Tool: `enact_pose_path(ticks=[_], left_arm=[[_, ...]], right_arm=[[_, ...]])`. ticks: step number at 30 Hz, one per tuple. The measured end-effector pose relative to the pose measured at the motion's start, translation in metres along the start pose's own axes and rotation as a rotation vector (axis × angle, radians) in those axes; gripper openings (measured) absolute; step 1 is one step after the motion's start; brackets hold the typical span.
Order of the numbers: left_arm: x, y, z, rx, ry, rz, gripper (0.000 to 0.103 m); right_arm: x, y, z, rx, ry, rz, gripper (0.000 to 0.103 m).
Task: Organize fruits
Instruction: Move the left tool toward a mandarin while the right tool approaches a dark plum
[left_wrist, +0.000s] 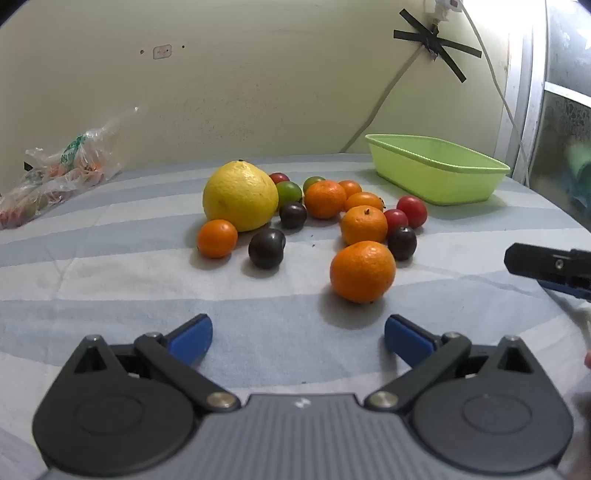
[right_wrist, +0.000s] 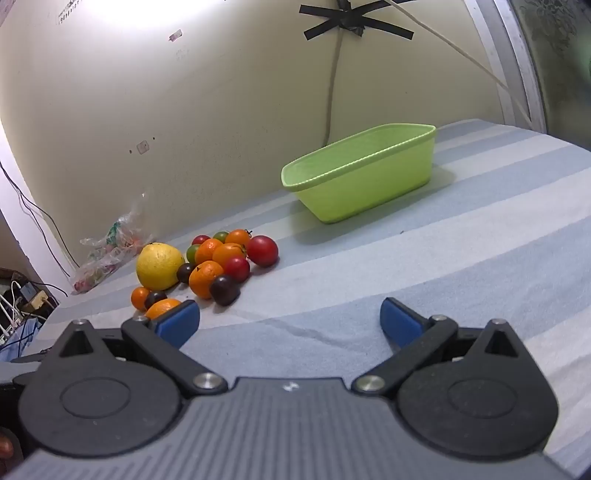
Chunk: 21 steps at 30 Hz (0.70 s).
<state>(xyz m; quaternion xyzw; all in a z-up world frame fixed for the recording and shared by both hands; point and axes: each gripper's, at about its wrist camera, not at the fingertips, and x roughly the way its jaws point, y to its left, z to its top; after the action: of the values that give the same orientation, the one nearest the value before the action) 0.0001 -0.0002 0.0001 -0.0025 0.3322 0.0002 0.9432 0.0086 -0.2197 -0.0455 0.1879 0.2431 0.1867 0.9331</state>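
Tangerine (left_wrist: 362, 271) sits just ahead-right of your wide-open, empty left claw (left_wrist: 298, 334); your right claw (right_wrist: 290, 321), likewise spread and empty, is farther off.

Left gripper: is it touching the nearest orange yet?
Apart. The left wrist view shows striped cloth between the open left gripper and the nearest orange.

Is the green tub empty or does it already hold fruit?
Apparently empty: the right wrist view shows only bare inner wall of the green tub, though its floor is hidden. All visible fruit lies on the striped cloth.
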Motion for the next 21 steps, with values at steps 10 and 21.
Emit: enact_pose_path(ticks=[10, 21], left_arm=[[0.001, -0.001, 0.000, 0.021, 0.004, 0.017, 0.103], [-0.002, 0.013, -0.002, 0.121, 0.004, -0.085, 0.103]], right_arm=[[-0.002, -0.001, -0.001, 0.006, -0.003, 0.006, 0.103], [-0.002, -0.001, 0.000, 0.002, -0.003, 0.006, 0.103]])
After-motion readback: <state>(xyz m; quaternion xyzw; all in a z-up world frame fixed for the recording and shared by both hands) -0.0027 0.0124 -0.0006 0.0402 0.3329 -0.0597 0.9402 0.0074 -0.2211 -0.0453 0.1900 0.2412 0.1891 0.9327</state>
